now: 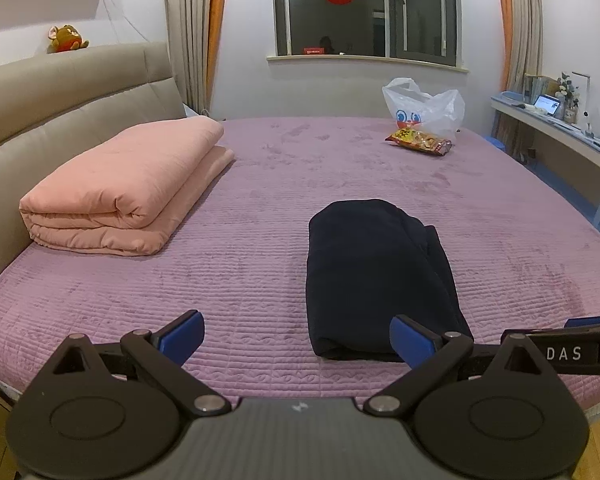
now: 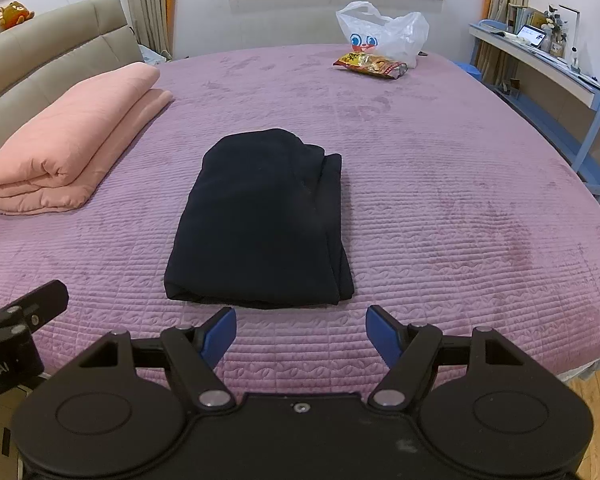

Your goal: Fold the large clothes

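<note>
The folded dark navy cloth bundle (image 2: 260, 220) lay near the bed's (image 2: 460, 200) front edge, long side pointing away, straight ahead of the wide-open, empty right gripper (image 2: 301, 336); the left gripper (image 1: 296, 338), also wide and empty, sat further left.

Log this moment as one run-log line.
dark garment: folded on bed | left gripper: open, empty | right gripper: open, empty

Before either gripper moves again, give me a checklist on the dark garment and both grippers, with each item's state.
1. Left gripper open, holding nothing: ok.
2. Right gripper open, holding nothing: ok.
3. Dark garment folded into a compact bundle on the purple bedspread: ok.
4. Garment apart from the pink quilt: ok.
5. Snack packet and plastic bag far from the garment, at the bed's far side: ok.
6. Layers inside the bundle lying even: cannot tell.
</note>
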Motion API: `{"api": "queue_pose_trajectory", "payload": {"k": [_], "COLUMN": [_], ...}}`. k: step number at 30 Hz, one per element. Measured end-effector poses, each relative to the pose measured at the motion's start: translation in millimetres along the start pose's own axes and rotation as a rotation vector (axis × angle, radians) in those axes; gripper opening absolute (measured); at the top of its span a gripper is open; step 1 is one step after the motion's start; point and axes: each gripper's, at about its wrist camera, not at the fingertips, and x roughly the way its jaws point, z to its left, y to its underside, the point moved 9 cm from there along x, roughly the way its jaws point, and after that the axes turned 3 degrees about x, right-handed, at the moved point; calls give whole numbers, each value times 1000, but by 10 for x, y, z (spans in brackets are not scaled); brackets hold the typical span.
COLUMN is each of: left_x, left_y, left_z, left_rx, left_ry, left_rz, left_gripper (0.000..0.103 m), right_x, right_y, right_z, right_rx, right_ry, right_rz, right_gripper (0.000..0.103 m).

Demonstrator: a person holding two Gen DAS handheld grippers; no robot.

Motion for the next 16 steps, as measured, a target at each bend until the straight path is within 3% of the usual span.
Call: {"api": "queue_pose_trajectory", "payload": {"k": [12,16], "left_x": [-8,-28], "left_y": [12,32], "left_z": [25,-3], "left_rx": [3,52], "left_ry": [11,-12], "left_rz": [-2,-27], "left_gripper": [100,97], "right_x": [-12,-13], "right_y": [63,66], "right_z": [21,24], "right_rx": [4,2], "right_ry": [-8,-8], "right_rz": [8,8], "right_gripper": [84,84]}}
